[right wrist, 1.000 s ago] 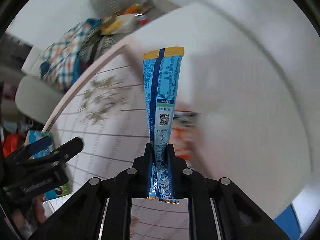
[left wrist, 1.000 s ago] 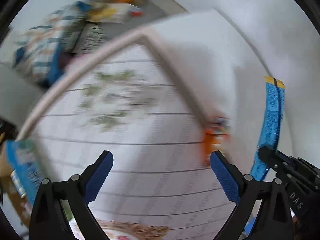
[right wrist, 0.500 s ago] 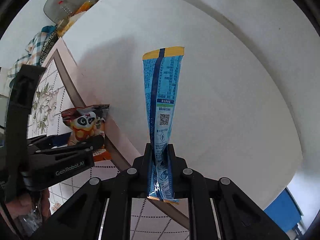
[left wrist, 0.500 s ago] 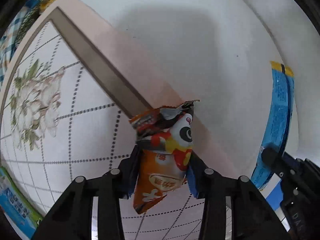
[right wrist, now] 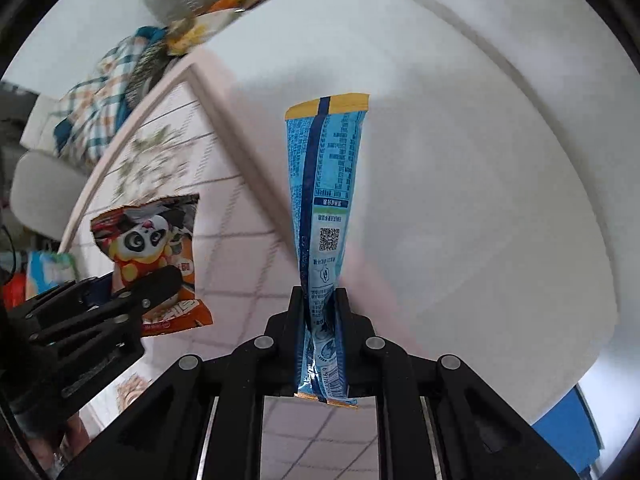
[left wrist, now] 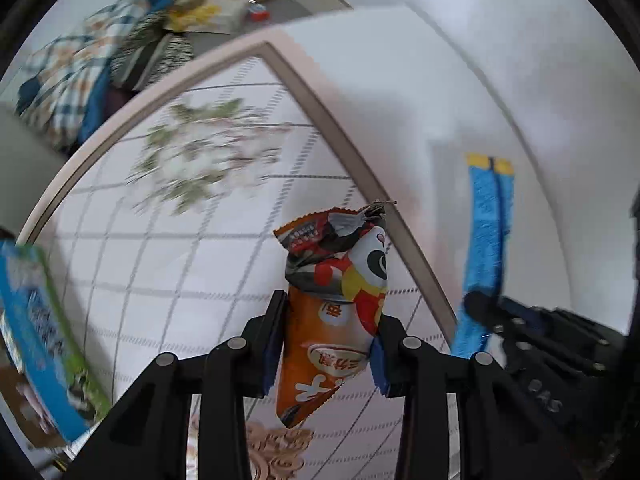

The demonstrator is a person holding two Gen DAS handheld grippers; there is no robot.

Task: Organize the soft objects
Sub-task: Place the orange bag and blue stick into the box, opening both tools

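Observation:
My left gripper point(left wrist: 326, 344) is shut on an orange snack packet with a panda on it point(left wrist: 336, 300) and holds it above the tiled table top point(left wrist: 180, 248). The packet also shows in the right wrist view point(right wrist: 152, 256), held by the left gripper point(right wrist: 132, 296). My right gripper point(right wrist: 322, 320) is shut on a long blue snack packet with a yellow end point(right wrist: 326, 200), which stands up from the jaws. The blue packet also shows at the right of the left wrist view point(left wrist: 486, 248).
A blue and green box point(left wrist: 36, 328) lies at the table's left edge. A pile of checked cloth and clothes point(left wrist: 80, 76) sits beyond the table, with packets point(left wrist: 216, 12) behind it. A white wall point(right wrist: 480, 160) stands on the right.
My left gripper closed on the orange panda packet at the table's edge and lifted it back over the table. My right gripper kept its hold on the blue packet.

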